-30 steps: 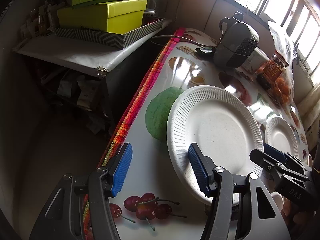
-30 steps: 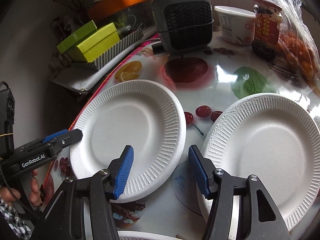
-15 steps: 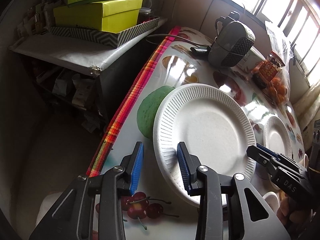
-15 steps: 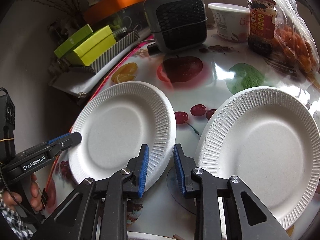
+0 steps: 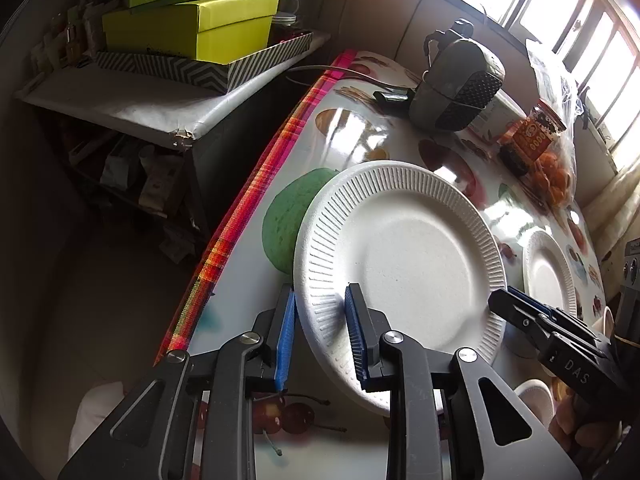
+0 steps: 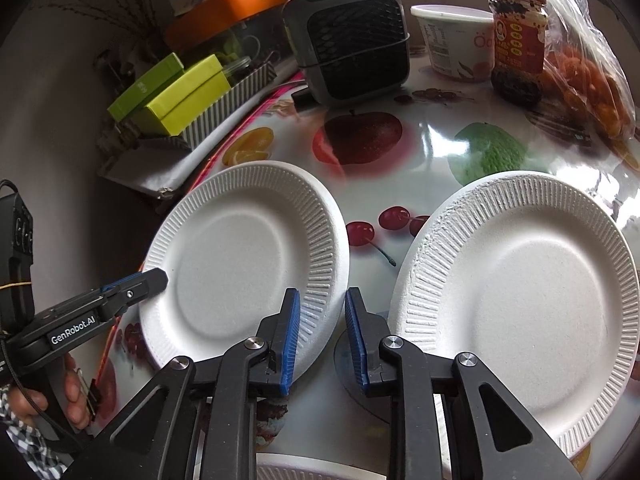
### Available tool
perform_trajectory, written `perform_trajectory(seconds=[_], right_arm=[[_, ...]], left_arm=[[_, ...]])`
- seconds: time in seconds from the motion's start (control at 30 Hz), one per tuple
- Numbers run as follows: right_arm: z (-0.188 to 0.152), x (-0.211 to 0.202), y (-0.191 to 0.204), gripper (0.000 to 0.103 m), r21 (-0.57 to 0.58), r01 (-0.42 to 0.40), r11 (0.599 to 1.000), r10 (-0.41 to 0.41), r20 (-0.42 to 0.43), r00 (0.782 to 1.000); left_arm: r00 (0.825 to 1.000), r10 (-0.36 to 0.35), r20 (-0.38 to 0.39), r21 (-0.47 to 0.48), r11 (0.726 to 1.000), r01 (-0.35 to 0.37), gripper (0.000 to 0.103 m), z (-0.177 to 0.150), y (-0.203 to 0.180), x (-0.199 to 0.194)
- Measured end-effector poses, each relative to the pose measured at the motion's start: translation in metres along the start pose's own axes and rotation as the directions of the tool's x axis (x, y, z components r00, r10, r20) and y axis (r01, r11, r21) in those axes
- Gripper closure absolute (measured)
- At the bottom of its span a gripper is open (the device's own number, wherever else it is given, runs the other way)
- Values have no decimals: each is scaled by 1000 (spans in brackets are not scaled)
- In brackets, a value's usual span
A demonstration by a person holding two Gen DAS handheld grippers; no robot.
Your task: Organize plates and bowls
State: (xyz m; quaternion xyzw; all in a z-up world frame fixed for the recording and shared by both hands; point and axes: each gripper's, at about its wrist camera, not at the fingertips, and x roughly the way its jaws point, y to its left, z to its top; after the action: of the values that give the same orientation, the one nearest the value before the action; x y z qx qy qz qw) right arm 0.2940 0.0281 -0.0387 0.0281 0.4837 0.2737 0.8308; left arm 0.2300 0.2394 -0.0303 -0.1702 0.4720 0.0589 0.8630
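A white paper plate (image 5: 404, 264) lies near the table's left edge; it also shows in the right wrist view (image 6: 244, 256). My left gripper (image 5: 320, 334) is shut on its near rim, one finger under and one on top, and the plate is tilted up. A second paper plate (image 6: 520, 280) lies to the right, small in the left wrist view (image 5: 548, 276). My right gripper (image 6: 322, 336) is nearly closed and empty, over the gap between the two plates. Another plate rim (image 6: 320, 470) peeks at the bottom.
A grey heater (image 6: 348, 36), white tub (image 6: 456, 48), sauce jar (image 6: 516, 36) and bag of oranges (image 6: 588, 76) stand at the table's back. Green boxes (image 5: 192, 24) sit on a side shelf left of the table edge (image 5: 240, 216). A white cup (image 5: 536, 400) stands at right.
My left gripper has closed on the left plate's rim and tilted it up. My right gripper has narrowed from wide open to nearly closed, holding nothing.
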Motion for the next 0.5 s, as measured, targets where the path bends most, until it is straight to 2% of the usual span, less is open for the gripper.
perform_trajectory(seconds=[0.5], right_arm=[[-7,-39,-3,80,51,-19,999,16,54,998]], left_arm=[[998,-19,56,47,999,17,77,-8,-17,-35]])
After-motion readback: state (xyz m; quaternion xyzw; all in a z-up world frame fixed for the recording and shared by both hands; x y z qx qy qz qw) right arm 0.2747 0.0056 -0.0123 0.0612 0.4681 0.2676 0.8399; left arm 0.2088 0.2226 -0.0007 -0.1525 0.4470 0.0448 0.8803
